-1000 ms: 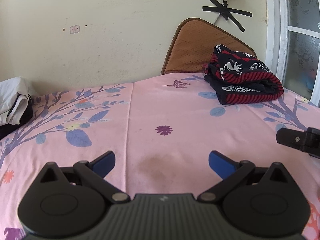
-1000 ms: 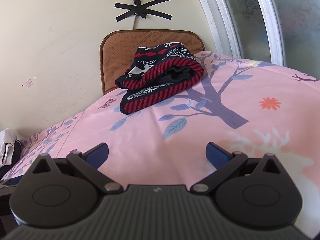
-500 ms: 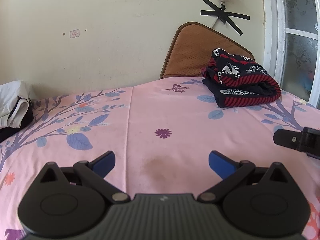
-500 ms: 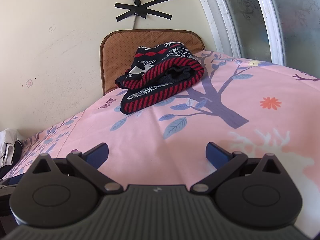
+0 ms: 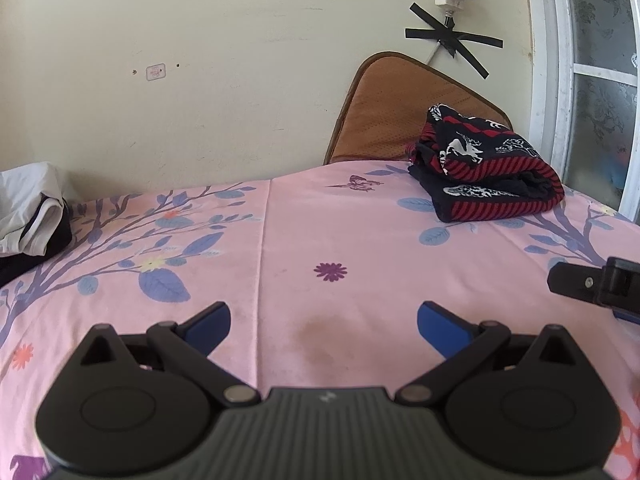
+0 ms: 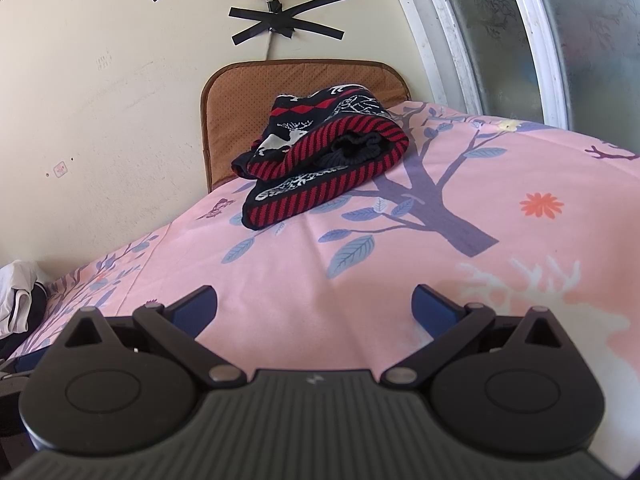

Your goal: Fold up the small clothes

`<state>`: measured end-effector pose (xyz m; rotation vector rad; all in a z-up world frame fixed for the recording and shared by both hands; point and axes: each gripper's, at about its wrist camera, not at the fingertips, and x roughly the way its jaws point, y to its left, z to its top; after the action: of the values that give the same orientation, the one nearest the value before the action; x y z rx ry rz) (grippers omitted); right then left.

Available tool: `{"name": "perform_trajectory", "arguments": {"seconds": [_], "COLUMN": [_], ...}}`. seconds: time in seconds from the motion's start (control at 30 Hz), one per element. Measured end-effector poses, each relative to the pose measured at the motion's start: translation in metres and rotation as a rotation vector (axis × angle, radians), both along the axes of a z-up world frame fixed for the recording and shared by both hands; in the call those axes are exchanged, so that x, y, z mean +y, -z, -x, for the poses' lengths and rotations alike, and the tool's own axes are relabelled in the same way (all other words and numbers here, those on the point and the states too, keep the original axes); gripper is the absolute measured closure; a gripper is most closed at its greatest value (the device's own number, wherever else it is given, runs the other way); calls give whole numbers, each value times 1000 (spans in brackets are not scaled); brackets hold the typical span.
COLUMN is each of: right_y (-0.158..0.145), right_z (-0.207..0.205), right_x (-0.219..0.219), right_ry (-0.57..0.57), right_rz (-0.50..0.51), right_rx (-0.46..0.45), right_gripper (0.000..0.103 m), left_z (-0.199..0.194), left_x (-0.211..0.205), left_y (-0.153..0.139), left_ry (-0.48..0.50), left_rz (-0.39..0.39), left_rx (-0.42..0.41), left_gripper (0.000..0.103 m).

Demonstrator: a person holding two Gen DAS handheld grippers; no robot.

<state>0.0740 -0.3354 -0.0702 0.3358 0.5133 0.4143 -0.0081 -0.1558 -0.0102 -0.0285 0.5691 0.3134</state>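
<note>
A folded black and red knit sweater point(image 5: 484, 170) with white deer lies at the far right of the pink floral bed sheet point(image 5: 304, 232); the right wrist view shows the sweater point(image 6: 324, 160) ahead at centre. My left gripper point(image 5: 323, 320) hovers open over bare sheet, well short of it. My right gripper point(image 6: 314, 304) is open too, empty, low over the sheet point(image 6: 400, 272). A part of the right gripper point(image 5: 596, 286) pokes in at the right edge of the left wrist view. A white and black pile of clothes point(image 5: 30, 210) lies at the far left.
A brown cushion point(image 5: 396, 108) leans on the cream wall behind the sweater. A window frame point(image 5: 560, 80) closes the right side. A power strip and taped cable point(image 5: 452, 8) hang on the wall. The pile of clothes point(image 6: 18, 300) sits at the bed's left edge.
The left wrist view has tilted up slightly, so the sweater and wall sit lower in frame. The right gripper has hardly moved. Both stay open.
</note>
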Motion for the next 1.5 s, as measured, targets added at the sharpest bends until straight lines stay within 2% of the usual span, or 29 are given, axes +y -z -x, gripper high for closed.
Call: {"name": "perform_trajectory", "arguments": {"seconds": [0.4, 0.77, 0.9, 1.5], "right_y": [0, 0, 0, 0], "right_z": [0, 0, 0, -1], "right_x": [0, 0, 0, 1], "right_ry": [0, -1, -1, -4], "right_rz": [-2, -4, -4, -9], "right_rx": [0, 0, 0, 0], "right_gripper": [0, 0, 0, 0], "left_z": [2, 0, -1, 0], "left_x": [-10, -7, -7, -8], "left_y": [0, 1, 1, 2], "left_ry": [11, 4, -19, -13], "left_rz": [-63, -49, -59, -70], "left_rx": [7, 27, 29, 35], "left_gripper": [0, 0, 0, 0]}}
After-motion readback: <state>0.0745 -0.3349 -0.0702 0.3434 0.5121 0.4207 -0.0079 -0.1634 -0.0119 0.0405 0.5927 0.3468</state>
